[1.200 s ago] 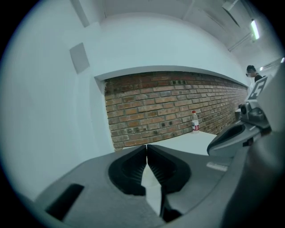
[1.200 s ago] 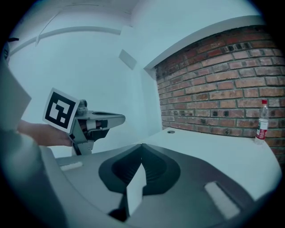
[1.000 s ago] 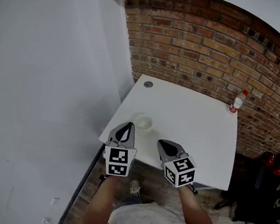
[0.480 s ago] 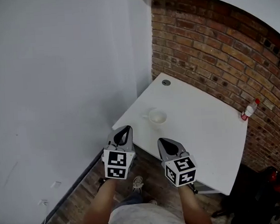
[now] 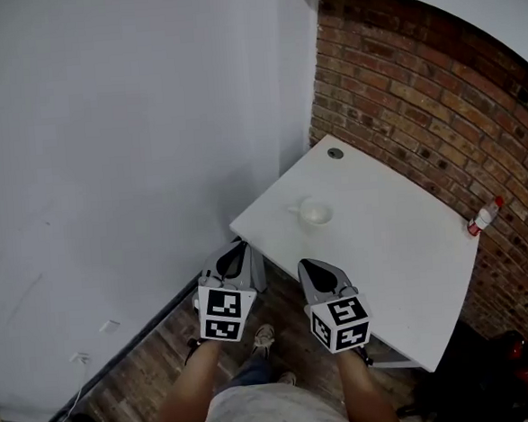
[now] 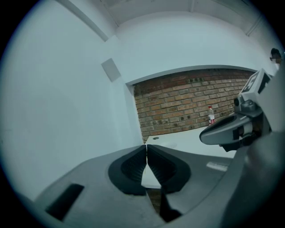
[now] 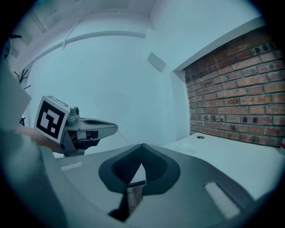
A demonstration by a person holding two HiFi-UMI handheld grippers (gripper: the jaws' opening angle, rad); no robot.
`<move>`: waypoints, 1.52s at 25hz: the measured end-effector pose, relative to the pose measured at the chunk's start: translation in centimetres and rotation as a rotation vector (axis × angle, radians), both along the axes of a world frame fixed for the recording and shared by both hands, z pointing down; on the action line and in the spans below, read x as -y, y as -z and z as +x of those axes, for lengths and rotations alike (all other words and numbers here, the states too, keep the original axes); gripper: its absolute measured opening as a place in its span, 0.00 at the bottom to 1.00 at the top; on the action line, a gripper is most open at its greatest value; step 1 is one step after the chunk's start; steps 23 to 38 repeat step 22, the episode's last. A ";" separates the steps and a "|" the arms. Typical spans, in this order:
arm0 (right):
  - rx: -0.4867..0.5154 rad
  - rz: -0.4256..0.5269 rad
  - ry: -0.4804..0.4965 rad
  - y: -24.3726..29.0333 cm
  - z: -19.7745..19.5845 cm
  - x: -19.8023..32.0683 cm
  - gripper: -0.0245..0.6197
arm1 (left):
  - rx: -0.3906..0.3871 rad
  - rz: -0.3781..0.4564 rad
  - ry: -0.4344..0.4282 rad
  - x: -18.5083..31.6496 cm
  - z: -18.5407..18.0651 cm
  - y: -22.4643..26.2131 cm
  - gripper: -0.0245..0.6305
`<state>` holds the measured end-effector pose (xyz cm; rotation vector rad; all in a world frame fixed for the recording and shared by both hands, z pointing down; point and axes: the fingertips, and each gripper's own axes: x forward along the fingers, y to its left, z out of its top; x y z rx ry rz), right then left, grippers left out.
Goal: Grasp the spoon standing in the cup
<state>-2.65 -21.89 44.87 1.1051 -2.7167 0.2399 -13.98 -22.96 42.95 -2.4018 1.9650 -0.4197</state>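
Note:
A small white cup (image 5: 315,213) sits on the white table (image 5: 384,251), near its left edge. I cannot make out a spoon in it at this distance. My left gripper (image 5: 235,254) is shut and empty, held over the floor just short of the table's near-left corner. To its right, my right gripper (image 5: 311,271) is shut and empty too, at the table's near edge. In the left gripper view the closed jaws of the left gripper (image 6: 146,149) point toward the table (image 6: 191,136). The right gripper (image 7: 141,148) faces the table (image 7: 222,156) with its jaws closed.
A small bottle with a red cap (image 5: 485,217) stands at the table's far right, by the brick wall (image 5: 418,87). A round cable hole (image 5: 335,154) is at the table's back corner. A white wall (image 5: 107,153) runs along the left, wooden floor (image 5: 156,348) below.
The head view has swung left: table, cup and bottle have slid right and farther off. Both grippers stay shut, and the left one has gone from over the table corner to over the floor.

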 end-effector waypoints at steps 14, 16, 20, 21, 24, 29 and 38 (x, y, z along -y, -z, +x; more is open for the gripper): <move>0.003 0.015 0.034 0.2 -0.8 -1.6 0.05 | -0.009 -0.012 0.029 -2.1 -0.5 -1.1 0.05; 0.003 0.014 0.036 0.2 -0.8 -1.7 0.05 | -0.009 -0.015 0.031 -2.2 -0.6 -1.2 0.05; 0.001 0.012 0.045 0.2 -1.3 -1.6 0.05 | -0.011 -0.023 0.037 -2.3 -1.0 -1.4 0.05; -0.001 0.011 0.047 0.2 -1.4 -1.6 0.05 | -0.011 -0.025 0.038 -2.3 -1.1 -1.5 0.05; -0.002 0.010 0.049 0.2 -1.4 -1.6 0.05 | -0.011 -0.026 0.040 -2.3 -1.2 -1.5 0.05; -0.002 0.010 0.049 0.2 -1.4 -1.6 0.05 | -0.011 -0.026 0.040 -2.3 -1.2 -1.5 0.05; -0.002 0.010 0.049 0.2 -1.4 -1.6 0.05 | -0.011 -0.026 0.040 -2.3 -1.2 -1.5 0.05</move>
